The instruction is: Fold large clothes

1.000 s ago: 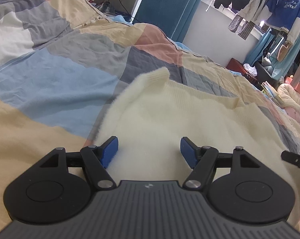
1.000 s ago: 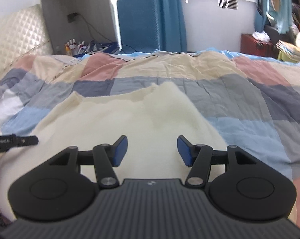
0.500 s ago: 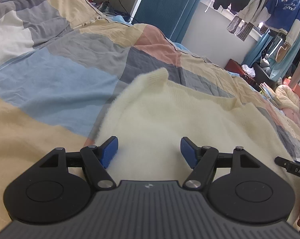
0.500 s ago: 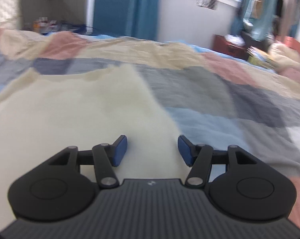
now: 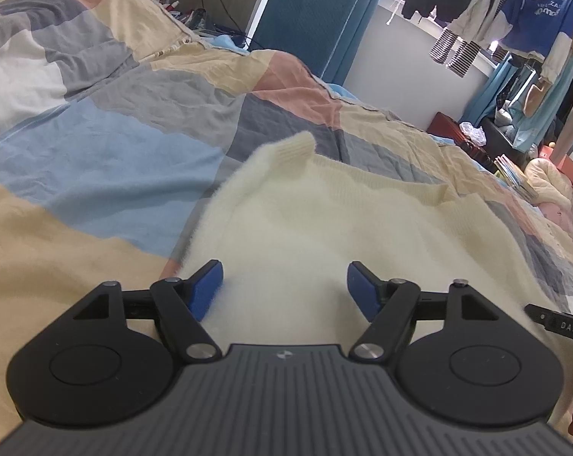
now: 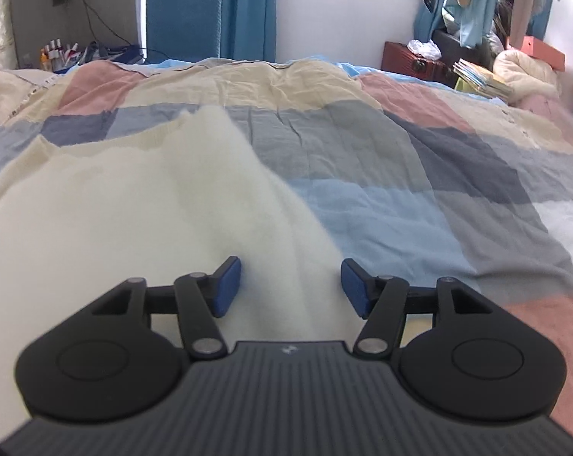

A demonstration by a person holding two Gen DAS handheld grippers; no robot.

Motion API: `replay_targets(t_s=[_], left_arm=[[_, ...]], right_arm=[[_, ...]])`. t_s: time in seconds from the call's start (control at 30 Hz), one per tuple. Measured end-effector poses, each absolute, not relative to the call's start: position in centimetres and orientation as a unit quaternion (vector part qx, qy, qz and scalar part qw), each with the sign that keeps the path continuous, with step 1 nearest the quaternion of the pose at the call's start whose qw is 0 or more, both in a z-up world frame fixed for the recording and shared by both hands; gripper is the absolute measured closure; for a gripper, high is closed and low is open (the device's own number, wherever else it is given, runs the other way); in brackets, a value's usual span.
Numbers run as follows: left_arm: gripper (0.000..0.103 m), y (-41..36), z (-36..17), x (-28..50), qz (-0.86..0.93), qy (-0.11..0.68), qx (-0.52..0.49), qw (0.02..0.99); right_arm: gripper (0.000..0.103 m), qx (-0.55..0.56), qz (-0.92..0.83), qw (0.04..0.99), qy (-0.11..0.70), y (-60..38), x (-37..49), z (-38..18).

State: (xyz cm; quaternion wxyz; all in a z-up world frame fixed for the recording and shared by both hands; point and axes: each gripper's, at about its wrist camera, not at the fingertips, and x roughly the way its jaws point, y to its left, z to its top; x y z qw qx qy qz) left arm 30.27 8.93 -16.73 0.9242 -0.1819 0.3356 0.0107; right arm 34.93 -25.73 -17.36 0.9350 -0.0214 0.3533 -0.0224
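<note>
A cream fuzzy sweater lies spread on the patchwork quilt; a ribbed cuff sticks up at its far left corner. It also shows in the right wrist view on the quilt. My left gripper is open and empty over the sweater's near left edge. My right gripper is open and empty over the sweater's near right edge. The right tool's tip shows at the right edge of the left wrist view.
A blue panel and curtains stand beyond the bed. A cluttered bedside shelf with bottles is at the far left. Hanging clothes, a red chest and stacked books are at the right.
My right gripper has swung to the right, so the sweater's right edge now runs between its fingers. My left gripper has hardly moved. Both stay open.
</note>
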Motion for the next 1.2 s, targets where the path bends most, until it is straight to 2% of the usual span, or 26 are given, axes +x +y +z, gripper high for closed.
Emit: replay_targets(t_s=[0.33, 0.57, 0.9, 0.97, 1.2], left_arm=[[0.023, 4.2, -13.6, 23.8, -0.030, 0.298, -0.106, 0.948], [0.023, 0.8, -13.2, 20.0, -0.039, 0.309, -0.092, 0.946], [0.022, 1.0, -14.1, 14.2, -0.072, 0.343, -0.215, 0.911], [0.022, 1.4, -14.7, 14.1, -0.069, 0.358, -0.244, 0.898], [0.022, 4.0, -17.8, 15.5, -0.082, 0.400, -0.366, 0.836]], right_arm=[[0.042, 0.026, 0.009, 0.958, 0.287, -24.3, 30.5, -13.6], [0.042, 0.056, 0.085, 0.958, 0.266, -22.7, 25.1, -11.9], [0.042, 0.230, 0.166, 0.896, 0.343, -23.9, 19.8, -14.2], [0.032, 0.254, 0.154, 0.886, 0.356, -24.2, 19.5, -14.9], [0.029, 0.340, 0.130, 0.843, 0.395, -25.4, 20.2, -17.4]])
